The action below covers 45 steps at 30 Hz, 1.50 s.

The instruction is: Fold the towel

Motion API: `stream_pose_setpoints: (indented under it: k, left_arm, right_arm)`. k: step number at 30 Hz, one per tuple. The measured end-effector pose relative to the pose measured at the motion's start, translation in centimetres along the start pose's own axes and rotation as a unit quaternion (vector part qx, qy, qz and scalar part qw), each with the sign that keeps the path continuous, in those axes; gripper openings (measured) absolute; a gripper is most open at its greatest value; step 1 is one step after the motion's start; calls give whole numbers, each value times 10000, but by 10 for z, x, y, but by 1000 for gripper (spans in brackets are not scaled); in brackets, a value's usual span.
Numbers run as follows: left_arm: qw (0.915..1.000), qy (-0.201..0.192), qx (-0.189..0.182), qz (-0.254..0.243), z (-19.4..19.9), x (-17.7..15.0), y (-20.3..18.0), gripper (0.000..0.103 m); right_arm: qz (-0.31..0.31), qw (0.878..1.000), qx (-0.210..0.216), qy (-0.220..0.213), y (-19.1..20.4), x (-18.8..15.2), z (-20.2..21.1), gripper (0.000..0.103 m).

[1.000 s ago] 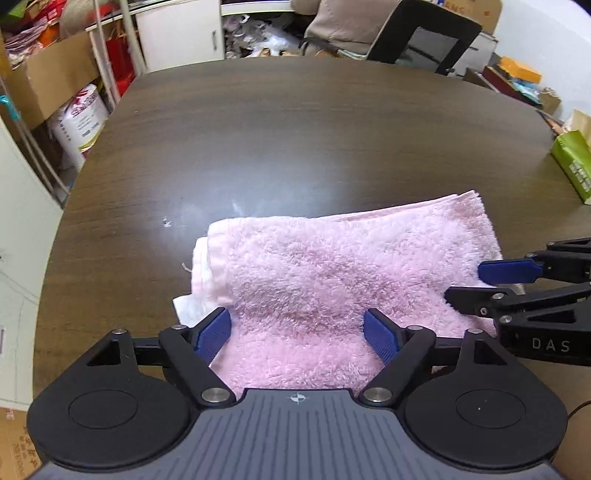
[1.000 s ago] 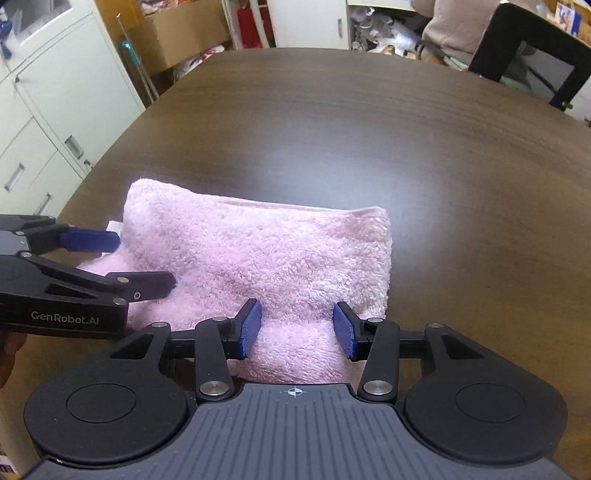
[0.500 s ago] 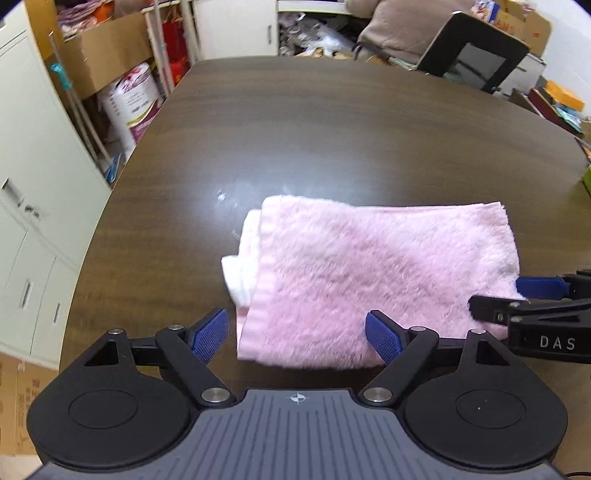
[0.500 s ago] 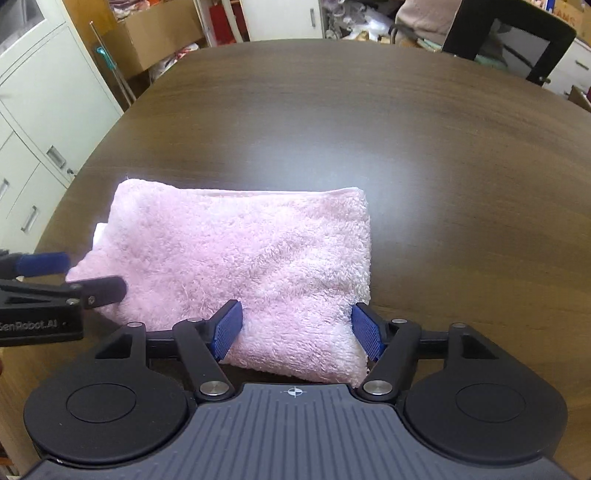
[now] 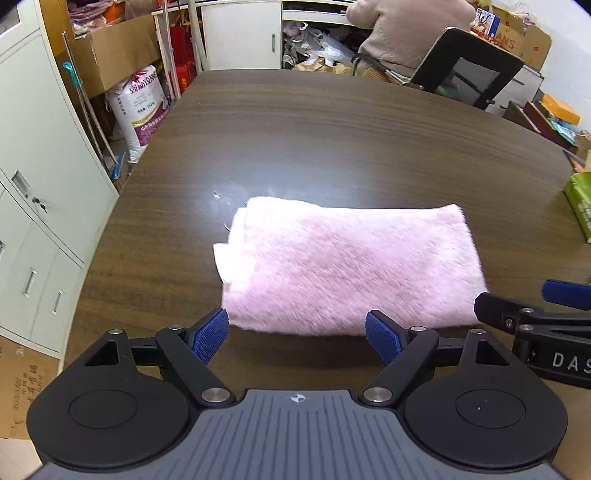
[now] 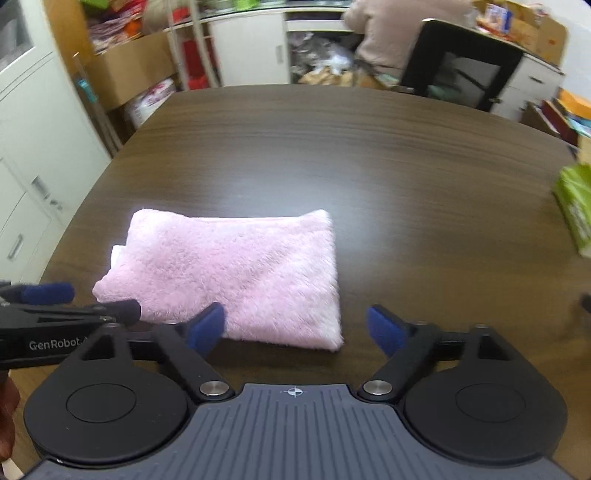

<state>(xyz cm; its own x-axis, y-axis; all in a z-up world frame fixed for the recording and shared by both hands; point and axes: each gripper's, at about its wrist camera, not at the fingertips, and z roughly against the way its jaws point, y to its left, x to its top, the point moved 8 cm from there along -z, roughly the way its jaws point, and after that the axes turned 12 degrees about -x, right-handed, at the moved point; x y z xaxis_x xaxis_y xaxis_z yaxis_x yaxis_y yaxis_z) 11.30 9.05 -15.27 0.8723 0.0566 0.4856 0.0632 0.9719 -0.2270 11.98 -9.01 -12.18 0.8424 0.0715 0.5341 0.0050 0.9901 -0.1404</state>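
Here the dark wood-grain desk point(image 5: 332, 140) carries a folded pink towel point(image 5: 351, 266), lying flat near its front edge with a white under-layer peeking out at its left end. Around the desk the room is crowded: pale metal cabinets point(image 5: 40, 177) on the left, cardboard boxes and a printed sack point(image 5: 142, 107) behind them, and a seated person point(image 5: 406, 33) in a black chair point(image 5: 469, 70) at the far side.

The left gripper point(image 5: 297, 334) hangs over the towel's near edge, its jaws spread wide and touching nothing. The right gripper point(image 6: 295, 328) is over the towel's near right corner, its jaws opening wide, clear of the cloth.

Only the left wrist view gives the sack's print sharply; the right wrist view is blurred, but shows more of a green packet point(image 6: 576, 206) at the desk's right edge.
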Motion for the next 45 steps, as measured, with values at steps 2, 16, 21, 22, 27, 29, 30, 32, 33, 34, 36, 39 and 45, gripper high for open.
stream_pose_setpoints:
  k: [2, 16, 21, 22, 27, 29, 30, 32, 33, 34, 36, 39, 45]
  left_arm:
    - [10000, -29, 6, 45, 6, -5, -3, 85]
    - [10000, 45, -66, 60, 19, -34, -16, 85]
    - [10000, -74, 0, -16, 27, -30, -19, 85]
    - [9999, -118, -8, -39, 31, -29, -21, 85]
    - [9998, -179, 70, -8, 37, -27, -22, 85]
    - [9998, -159, 98, -29, 38, -27, -22, 85]
    - [9998, -162, 120, -39, 40, -27, -22, 85]
    - [9997, -181, 163, -47, 43, -27, -20, 85]
    - [9997, -187, 182, -41, 44, -27, -19, 85]
    - [9996, -183, 194, -31, 45, -27, -18, 85]
    - [9996, -183, 200, -32, 47, -27, -17, 85]
    - [9996, -184, 208, -35, 49, -27, -15, 85]
    - [9997, -111, 225, -55, 54, -30, -16, 85]
  right_arm:
    - [-66, 9999, -126, 53, -3, -5, 5, 100]
    - [109, 9986, -386, 337, -5, -28, 17, 101]
    - [88, 9991, -369, 170, -6, -27, 29, 101]
    - [85, 9992, -364, 148, -6, -27, 31, 101]
    - [66, 9995, -312, 88, -8, -26, 39, 101]
    - [33, 9995, -276, 123, -8, -27, 39, 101]
    - [19, 9996, -259, 142, -7, -27, 39, 101]
    - [7, 9996, -224, 175, -6, -28, 40, 101]
    - [3, 9996, -200, 180, -4, -29, 41, 101]
    - [16, 9997, -190, 168, -3, -29, 42, 101]
    - [59, 9997, -203, 136, 0, -29, 44, 101]
    - [72, 9997, -201, 120, 2, -30, 46, 101]
    - [47, 9996, -195, 175, 0, -33, 48, 101]
